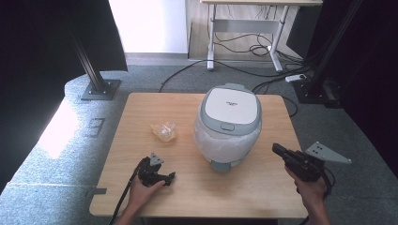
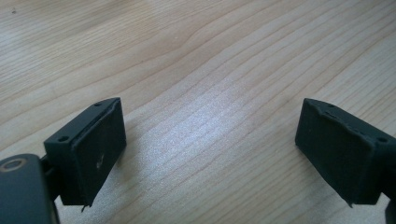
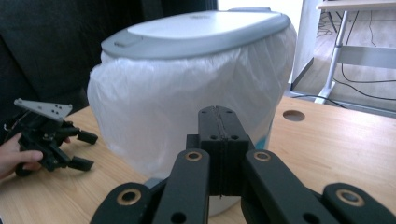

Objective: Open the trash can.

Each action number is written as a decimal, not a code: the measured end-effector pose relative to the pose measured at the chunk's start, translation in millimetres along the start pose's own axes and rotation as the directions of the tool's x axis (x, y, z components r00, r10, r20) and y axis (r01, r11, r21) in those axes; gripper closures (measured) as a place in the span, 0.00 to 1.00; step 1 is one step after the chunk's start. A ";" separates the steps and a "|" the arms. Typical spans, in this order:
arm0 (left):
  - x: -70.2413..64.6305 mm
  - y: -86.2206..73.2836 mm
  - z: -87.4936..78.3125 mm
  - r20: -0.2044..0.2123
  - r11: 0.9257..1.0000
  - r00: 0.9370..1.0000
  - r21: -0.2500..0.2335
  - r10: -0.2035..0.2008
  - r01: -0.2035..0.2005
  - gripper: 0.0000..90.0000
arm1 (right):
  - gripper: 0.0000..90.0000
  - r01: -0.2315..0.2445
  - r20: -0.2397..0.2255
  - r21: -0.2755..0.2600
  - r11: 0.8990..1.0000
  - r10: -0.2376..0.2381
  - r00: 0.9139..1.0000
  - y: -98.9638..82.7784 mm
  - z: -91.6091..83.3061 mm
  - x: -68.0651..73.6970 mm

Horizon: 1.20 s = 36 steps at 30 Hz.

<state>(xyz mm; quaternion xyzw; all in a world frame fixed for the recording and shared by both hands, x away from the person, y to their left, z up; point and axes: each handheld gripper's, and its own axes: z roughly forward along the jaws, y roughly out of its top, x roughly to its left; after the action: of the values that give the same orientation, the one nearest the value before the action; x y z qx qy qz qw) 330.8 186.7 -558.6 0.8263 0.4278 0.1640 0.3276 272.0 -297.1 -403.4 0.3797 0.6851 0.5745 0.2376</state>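
Note:
A small bin (image 1: 228, 123) with a grey and white lid and a white bag liner stands mid-table; in the right gripper view the bin (image 3: 187, 93) rises just beyond my jaws. My right gripper (image 1: 277, 149) is held off the table's right edge, pointing toward the bin. Its jaws (image 3: 219, 126) are shut flat together with nothing between them. My left gripper (image 1: 170, 178) rests on the table at the front left, open. The left gripper (image 2: 210, 154) has bare wood between its pads, and the left gripper (image 3: 86, 150) also appears left of the bin.
A crumpled clear-yellow wrapper (image 1: 164, 130) lies left of the bin. The wooden table (image 1: 263, 187) has a round hole (image 3: 293, 115) near its far right. Black stands (image 1: 96, 84), floor cables and a desk (image 1: 248, 18) lie beyond the table.

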 end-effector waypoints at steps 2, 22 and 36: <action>-0.2 -0.1 -0.1 0.000 1.000 1.000 -0.001 0.000 0.000 0.09 | 1.00 -0.012 -0.018 -0.011 1.000 0.012 1.000 8.3 2.4 0.6; -1.0 -0.4 -0.7 -0.001 1.000 1.000 0.000 -0.001 0.001 0.10 | 1.00 -0.013 -0.092 -0.005 1.000 0.013 0.996 41.8 32.8 11.9; -1.0 -0.5 -0.6 -0.002 1.000 1.000 -0.001 -0.001 0.001 0.10 | 1.00 0.021 -0.131 0.013 1.000 -0.019 0.991 60.3 59.8 24.5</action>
<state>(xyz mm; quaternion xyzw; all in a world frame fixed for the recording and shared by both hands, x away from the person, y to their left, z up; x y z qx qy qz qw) 329.6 186.3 -558.4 0.8258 0.4284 0.1647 0.3279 317.8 -238.3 -355.9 0.3359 0.7069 0.5911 0.1950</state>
